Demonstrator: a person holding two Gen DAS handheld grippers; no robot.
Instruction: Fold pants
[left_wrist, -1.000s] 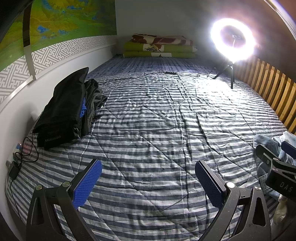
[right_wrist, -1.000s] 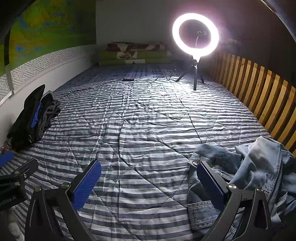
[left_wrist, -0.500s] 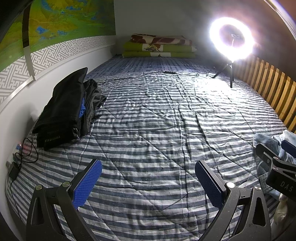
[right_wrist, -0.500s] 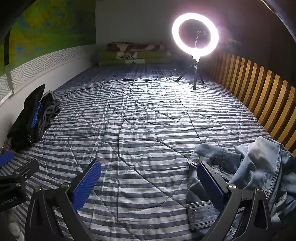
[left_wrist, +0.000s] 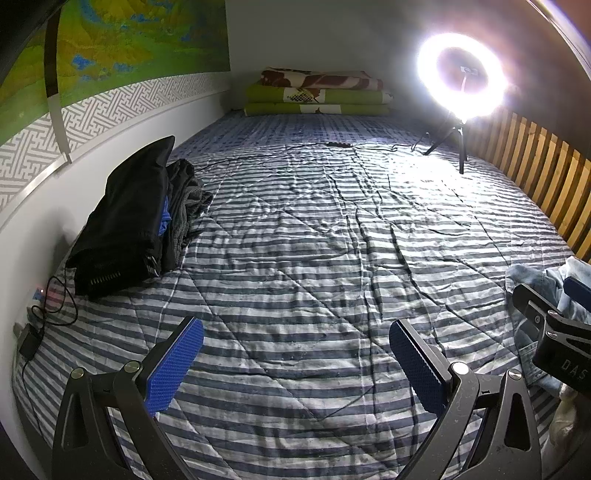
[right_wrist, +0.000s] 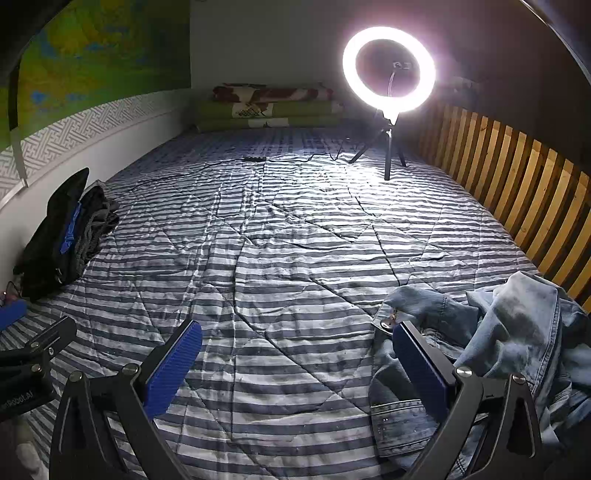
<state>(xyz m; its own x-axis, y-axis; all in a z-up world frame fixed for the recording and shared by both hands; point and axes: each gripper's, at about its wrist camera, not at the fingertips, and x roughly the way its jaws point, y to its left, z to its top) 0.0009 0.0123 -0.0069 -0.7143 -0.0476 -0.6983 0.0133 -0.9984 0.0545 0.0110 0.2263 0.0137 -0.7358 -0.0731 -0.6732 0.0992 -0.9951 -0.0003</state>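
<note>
Crumpled light-blue denim pants (right_wrist: 509, 332) lie in a heap at the near right of the striped bed, also peeking in at the right edge of the left wrist view as pants (left_wrist: 532, 280). My right gripper (right_wrist: 295, 363) hovers open above the bedspread, its right finger just over the heap's left edge, holding nothing. To the left, my left gripper (left_wrist: 295, 363) is open over bare striped quilt, nothing between its blue pads. Each gripper shows in the other's view: the right gripper's body (left_wrist: 554, 339) and the left gripper's body (right_wrist: 29, 365).
A pile of dark folded clothes (left_wrist: 125, 225) leans by the left wall. A lit ring light on a tripod (right_wrist: 388, 74) stands at the far right, its cable (right_wrist: 255, 159) across the quilt. Wooden slat rail (right_wrist: 517, 192) bounds the right side. Folded blankets (left_wrist: 317, 92) at the far end.
</note>
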